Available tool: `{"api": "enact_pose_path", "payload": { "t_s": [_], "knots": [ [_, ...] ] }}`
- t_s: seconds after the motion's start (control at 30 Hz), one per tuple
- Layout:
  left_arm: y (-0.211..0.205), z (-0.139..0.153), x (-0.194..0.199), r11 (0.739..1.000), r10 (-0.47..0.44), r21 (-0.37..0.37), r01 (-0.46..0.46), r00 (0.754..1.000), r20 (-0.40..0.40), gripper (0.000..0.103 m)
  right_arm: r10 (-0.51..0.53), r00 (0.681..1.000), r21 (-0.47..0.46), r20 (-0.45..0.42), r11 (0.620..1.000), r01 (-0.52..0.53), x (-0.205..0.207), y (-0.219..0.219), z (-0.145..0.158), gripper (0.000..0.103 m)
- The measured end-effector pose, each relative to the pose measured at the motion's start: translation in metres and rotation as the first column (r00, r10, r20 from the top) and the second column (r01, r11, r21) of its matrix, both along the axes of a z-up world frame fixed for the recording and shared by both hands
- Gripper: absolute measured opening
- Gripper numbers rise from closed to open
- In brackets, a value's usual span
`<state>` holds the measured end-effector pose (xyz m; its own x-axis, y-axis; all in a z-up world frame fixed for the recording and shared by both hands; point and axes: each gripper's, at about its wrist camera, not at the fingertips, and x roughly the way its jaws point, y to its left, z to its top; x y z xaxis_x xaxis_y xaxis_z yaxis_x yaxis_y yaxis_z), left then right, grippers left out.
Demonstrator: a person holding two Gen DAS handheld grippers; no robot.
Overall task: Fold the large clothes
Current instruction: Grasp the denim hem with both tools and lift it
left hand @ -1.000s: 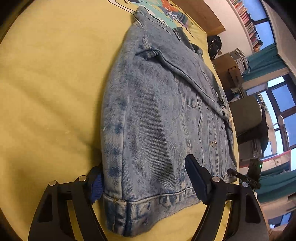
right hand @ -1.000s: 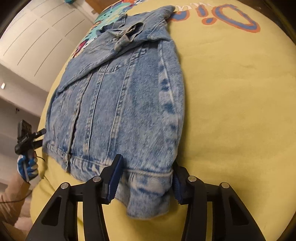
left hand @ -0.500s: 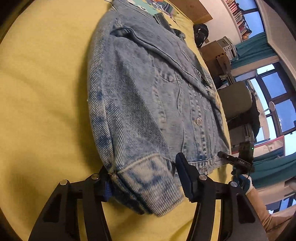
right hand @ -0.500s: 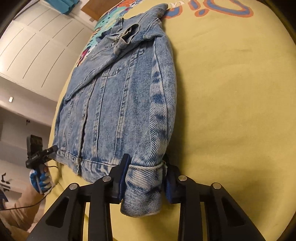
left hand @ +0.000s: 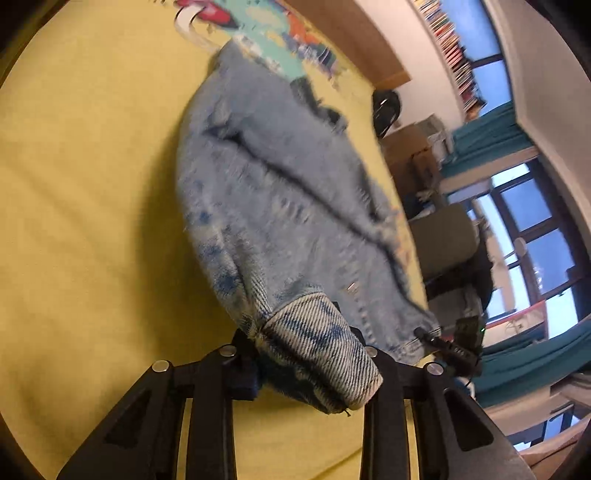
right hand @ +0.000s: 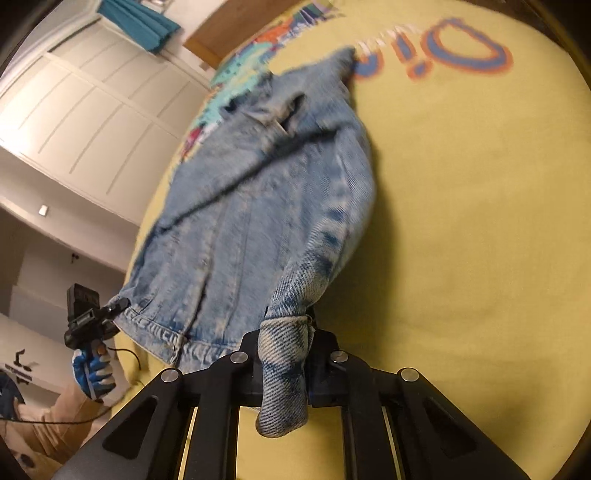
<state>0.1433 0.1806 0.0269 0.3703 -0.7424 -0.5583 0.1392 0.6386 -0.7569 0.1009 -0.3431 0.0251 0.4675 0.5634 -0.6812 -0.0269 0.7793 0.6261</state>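
A light blue denim jacket lies on a yellow bedspread, collar at the far end. My left gripper is shut on the near left hem corner and lifts it off the bed. In the right wrist view the same jacket shows, and my right gripper is shut on the near right hem corner, which hangs bunched between the jaws. The other gripper shows at the jacket's far hem corner, held by a gloved hand.
The bedspread has a colourful print near the collar and orange-blue lettering. A wooden headboard, boxes, a chair and windows stand to the right of the bed. White wardrobe doors stand to the left.
Both grippers have closed on the jacket's near hem corners and lifted them. The near hem has risen off the bed and the cloth bunches in the jaws.
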Motion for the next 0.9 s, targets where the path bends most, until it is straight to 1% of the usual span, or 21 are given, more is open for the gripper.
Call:
{"api": "enact_pose_path", "payload": {
  "t_s": [0.1,0.17,0.3,0.4,0.53,0.6,0.67,0.7,0.77,0.9],
  "knots": [
    [0.000,0.019,0.011,0.999,0.022,-0.039,-0.020,0.999,0.036,0.020,-0.010,0.998,0.022,0.058,1.000,0.009,0.010,0.001,0.021,0.012],
    [-0.003,0.035,0.024,0.998,0.031,-0.047,-0.028,0.997,0.064,0.020,-0.022,0.995,0.031,0.102,0.999,0.019,0.023,0.001,0.038,0.012],
    [-0.003,0.062,0.059,0.997,0.056,-0.067,-0.049,0.993,0.108,0.020,-0.060,0.984,0.052,0.168,0.997,0.052,0.054,-0.006,0.066,0.012],
    [-0.004,0.082,0.092,0.995,0.072,-0.084,-0.060,0.987,0.144,0.020,-0.108,0.973,0.085,0.205,0.992,0.092,0.082,-0.014,0.084,0.012],
    [-0.014,0.105,0.150,0.995,0.087,-0.065,-0.076,0.978,0.190,0.020,-0.165,0.958,0.126,0.234,0.982,0.139,0.131,-0.026,0.101,0.012],
    [-0.017,0.106,0.170,0.995,0.096,-0.056,-0.086,0.975,0.199,0.020,-0.192,0.952,0.133,0.237,0.978,0.164,0.157,-0.029,0.103,0.012],
    [-0.023,0.105,0.201,0.994,0.109,-0.032,-0.105,0.974,0.196,0.020,-0.222,0.949,0.131,0.226,0.972,0.196,0.184,-0.032,0.100,0.012],
    [-0.025,0.101,0.209,0.994,0.111,-0.026,-0.108,0.975,0.191,0.020,-0.242,0.947,0.133,0.211,0.967,0.218,0.199,-0.034,0.096,0.012],
    [-0.032,0.090,0.239,0.993,0.114,0.023,-0.119,0.978,0.172,0.020,-0.280,0.945,0.141,0.169,0.956,0.258,0.229,-0.038,0.081,0.012],
    [-0.037,0.058,0.278,0.988,0.128,0.072,-0.138,0.984,0.126,0.020,-0.314,0.944,0.126,0.100,0.945,0.301,0.273,-0.041,0.053,0.012]
  ]
}}
